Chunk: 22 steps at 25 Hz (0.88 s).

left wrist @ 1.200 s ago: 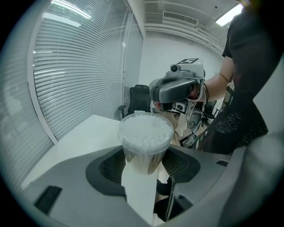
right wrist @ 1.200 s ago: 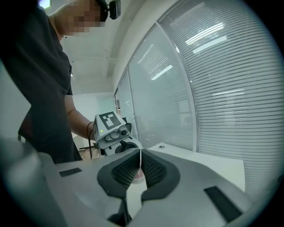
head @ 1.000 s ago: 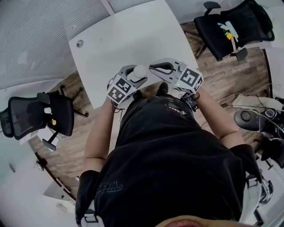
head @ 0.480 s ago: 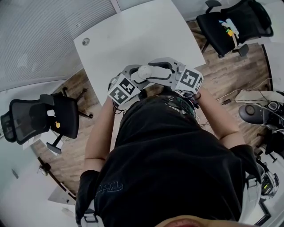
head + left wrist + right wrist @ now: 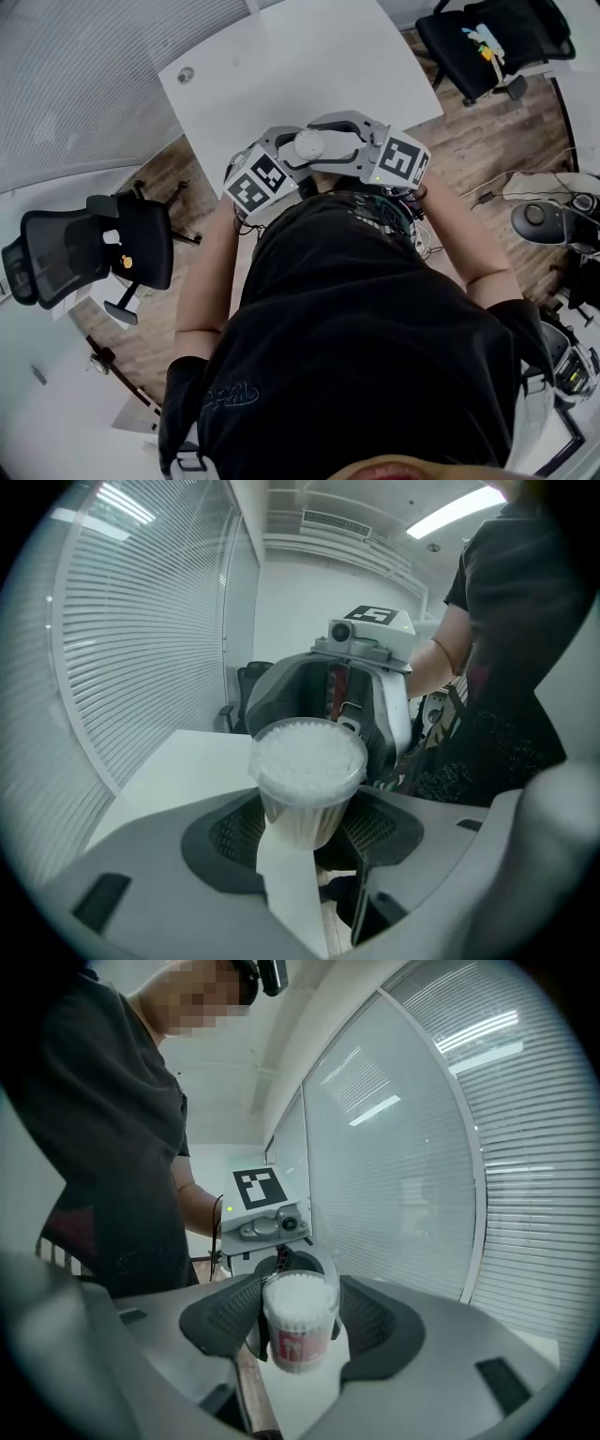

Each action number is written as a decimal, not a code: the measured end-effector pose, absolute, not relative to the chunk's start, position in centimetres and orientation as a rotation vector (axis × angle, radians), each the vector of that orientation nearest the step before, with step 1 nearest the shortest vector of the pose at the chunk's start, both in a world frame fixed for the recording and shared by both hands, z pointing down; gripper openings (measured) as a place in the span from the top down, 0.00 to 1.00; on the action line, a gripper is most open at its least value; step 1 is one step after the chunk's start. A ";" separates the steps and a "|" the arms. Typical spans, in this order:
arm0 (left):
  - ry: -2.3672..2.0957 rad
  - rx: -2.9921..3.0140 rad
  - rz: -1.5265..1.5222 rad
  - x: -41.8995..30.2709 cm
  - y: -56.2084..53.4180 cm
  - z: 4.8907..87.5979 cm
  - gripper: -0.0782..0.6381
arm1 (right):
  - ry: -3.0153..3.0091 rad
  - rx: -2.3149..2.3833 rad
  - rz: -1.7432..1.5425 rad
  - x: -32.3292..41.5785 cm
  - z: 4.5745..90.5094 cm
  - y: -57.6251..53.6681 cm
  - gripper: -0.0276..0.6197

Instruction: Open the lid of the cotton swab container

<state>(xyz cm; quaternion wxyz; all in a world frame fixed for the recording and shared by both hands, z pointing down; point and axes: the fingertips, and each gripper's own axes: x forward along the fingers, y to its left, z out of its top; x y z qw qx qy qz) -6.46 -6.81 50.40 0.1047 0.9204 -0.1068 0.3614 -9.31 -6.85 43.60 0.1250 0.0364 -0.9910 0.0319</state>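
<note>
Blinds and glass partitions back the scene, and the white surface (image 5: 281,66) stands before the person. The cotton swab container (image 5: 300,813) is off the surface, held in the air above its near edge. The left gripper (image 5: 305,834) pinches the container's lower body, one pad on each side, with the swab-filled top standing free above the jaws. This grip is unchanged over the last second. The change is at the right gripper (image 5: 298,1309). A second ago it was pressed together beside the container above the same near edge. Its jaws have just been opening and now stand fully spread, with the container between the two pads. The pads are not pressing: the right gripper view shows a gap on each side of the container's upper part. A clear lid (image 5: 307,754) appears to cap the swabs still, its rim circling the top, though the transparent plastic leaves this short of certain. Assessment: the lid step is not yet done. One gripper steadies the base and the other is positioned to take the top. The next move calls for the right gripper to close on the lid rim only, above the left gripper's hold. A grip set too low would catch the body and lift nothing.
</note>
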 end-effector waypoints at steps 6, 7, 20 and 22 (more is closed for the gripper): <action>-0.269 2.727 1.047 -7.0 -5.7 49.7 0.52 | -2.882 0.102 0.047 -10.1 43.5 -5.9 0.56; -0.265 2.731 1.047 -7.1 -5.6 49.7 0.52 | -2.887 0.107 0.039 -10.3 43.5 -5.8 0.56; -0.247 2.777 1.053 -6.3 -4.0 49.2 0.53 | -2.859 0.112 0.096 -9.4 43.1 -4.1 0.57; -0.238 2.778 1.050 -6.2 -3.8 49.2 0.53 | -2.857 0.122 0.114 -9.3 43.0 -4.1 0.57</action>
